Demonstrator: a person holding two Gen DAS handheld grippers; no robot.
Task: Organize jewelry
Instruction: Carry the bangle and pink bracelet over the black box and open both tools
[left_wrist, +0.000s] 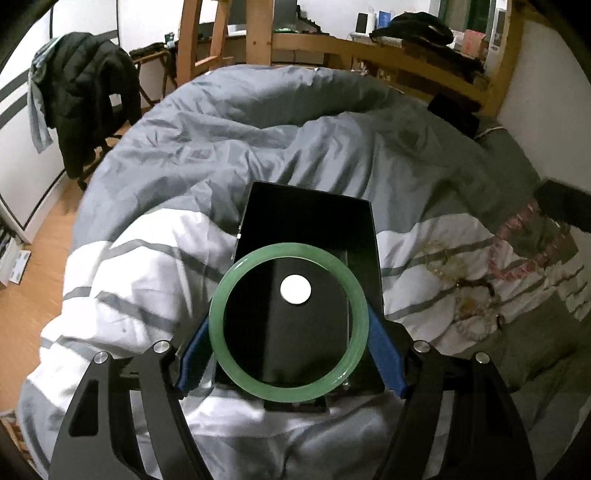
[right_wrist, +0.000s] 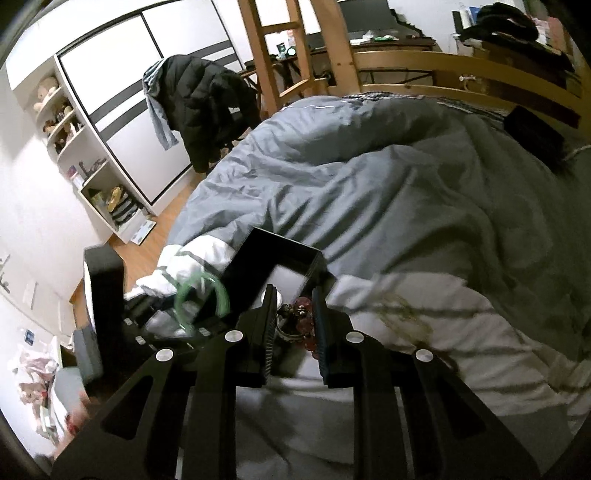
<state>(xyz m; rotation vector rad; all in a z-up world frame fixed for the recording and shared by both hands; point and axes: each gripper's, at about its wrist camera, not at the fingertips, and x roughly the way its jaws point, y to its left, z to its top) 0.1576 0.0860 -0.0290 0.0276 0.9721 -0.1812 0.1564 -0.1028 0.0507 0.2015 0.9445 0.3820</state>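
Observation:
My left gripper (left_wrist: 289, 354) is shut on a green jade bangle (left_wrist: 221, 306), gripped by its sides between the blue pads (left_wrist: 386, 354) and held flat above an open black jewelry box (left_wrist: 306, 218) with a white round dot (left_wrist: 295, 290) on its floor. In the right wrist view the bangle (right_wrist: 184, 291) shows blurred at the left, beside the box (right_wrist: 280, 247). My right gripper (right_wrist: 293, 314) is shut on a red bead bracelet (right_wrist: 304, 308) with a metal ring part, right at the box's near edge.
The box lies on a rumpled grey and white striped duvet (left_wrist: 147, 258). More bead jewelry (left_wrist: 480, 295) lies on the duvet to the right. A chair with a black jacket (left_wrist: 85, 99) stands at the left. A wooden bed frame (left_wrist: 424, 55) is behind.

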